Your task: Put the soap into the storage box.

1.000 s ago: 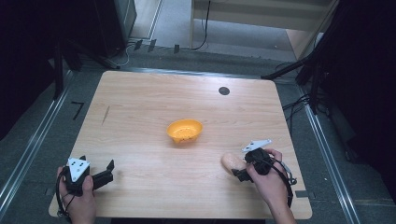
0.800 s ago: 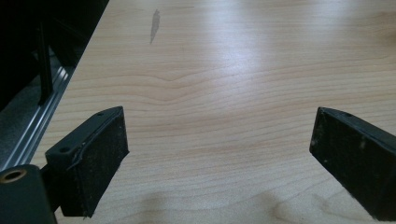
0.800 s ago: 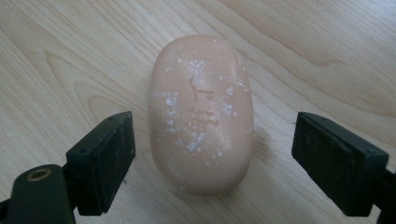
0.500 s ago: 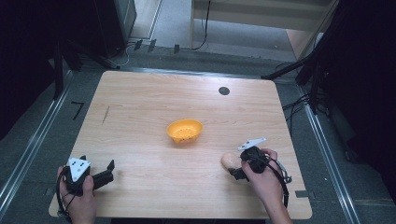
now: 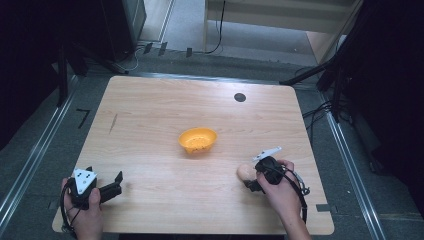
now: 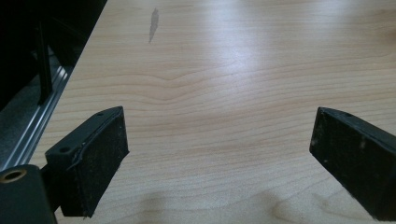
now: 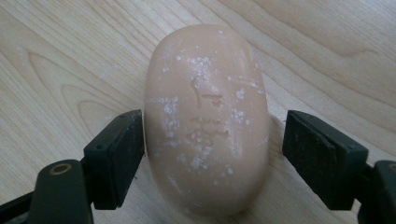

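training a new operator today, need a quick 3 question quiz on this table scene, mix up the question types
1. True or false: the pale oval soap bar lies on the table between the jaws of the right gripper.
2. Multiple choice: what lies between the jaws of the left gripper? A) the soap bar B) the orange bowl C) nothing but bare wood
3. Short answer: where is the orange bowl relative to the soap bar in the high view?

Key
1. True. The right gripper's jaws have just been closing on the bar; a gap shows at one jaw.
2. C
3. Farther up the table and to the left, near the middle, apart from the bar.
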Demonstrator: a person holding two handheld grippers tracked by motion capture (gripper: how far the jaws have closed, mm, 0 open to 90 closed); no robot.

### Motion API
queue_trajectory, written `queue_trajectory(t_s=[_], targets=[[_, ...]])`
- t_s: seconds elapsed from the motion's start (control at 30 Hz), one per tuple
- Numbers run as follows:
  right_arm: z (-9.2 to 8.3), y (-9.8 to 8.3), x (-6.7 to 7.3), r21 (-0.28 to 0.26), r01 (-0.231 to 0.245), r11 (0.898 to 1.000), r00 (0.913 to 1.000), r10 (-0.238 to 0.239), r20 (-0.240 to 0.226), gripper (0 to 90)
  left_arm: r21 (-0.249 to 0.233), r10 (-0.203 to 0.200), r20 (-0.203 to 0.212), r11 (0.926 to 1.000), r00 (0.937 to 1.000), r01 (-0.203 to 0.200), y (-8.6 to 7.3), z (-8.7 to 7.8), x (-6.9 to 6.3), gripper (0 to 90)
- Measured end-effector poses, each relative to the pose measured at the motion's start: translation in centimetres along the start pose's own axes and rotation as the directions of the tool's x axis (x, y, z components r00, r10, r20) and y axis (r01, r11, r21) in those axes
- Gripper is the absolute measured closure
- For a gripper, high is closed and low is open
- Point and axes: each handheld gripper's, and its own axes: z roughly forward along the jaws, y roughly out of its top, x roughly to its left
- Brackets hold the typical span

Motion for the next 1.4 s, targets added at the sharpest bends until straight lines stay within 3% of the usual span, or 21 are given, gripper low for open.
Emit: queue_trajectory(t_s=[0.37,0.53,0.63,0.93,1.4], targets=[[0.23,0.07,-0.04,0.008,0.003,1.000,0.9999,-0.003,-0.017,28.1,0.004,0.002,0.002,1.0000,1.0000,-0.002,0.01,0.02,0.01,4.7],[0.44,0.28,0.67,0.032,0.040,0.999,0.9982,-0.041,0.044,29.5,0.003,0.002,0.000,1.0000,1.0000,-0.002,0.01,0.04,-0.01,4.7],[0.46,0.33,0.71,0.030,0.037,0.999,0.9982,-0.039,0.047,31.2,0.004,0.000,0.000,1.0000,1.0000,0.000,0.01,0.00,0.02,4.7],[0.38,0.40,0.63,0.032,0.050,0.998,0.9981,-0.051,0.036,33.4,0.003,-0.009,0.002,1.0000,1.0000,0.009,0.02,0.01,0.09,4.7],[-0.27,0.18,-0.12,0.009,0.109,0.994,0.9940,-0.109,0.004,33.4,0.001,-0.012,0.001,0.9999,0.9999,0.012,0.00,0.01,0.08,4.7]])
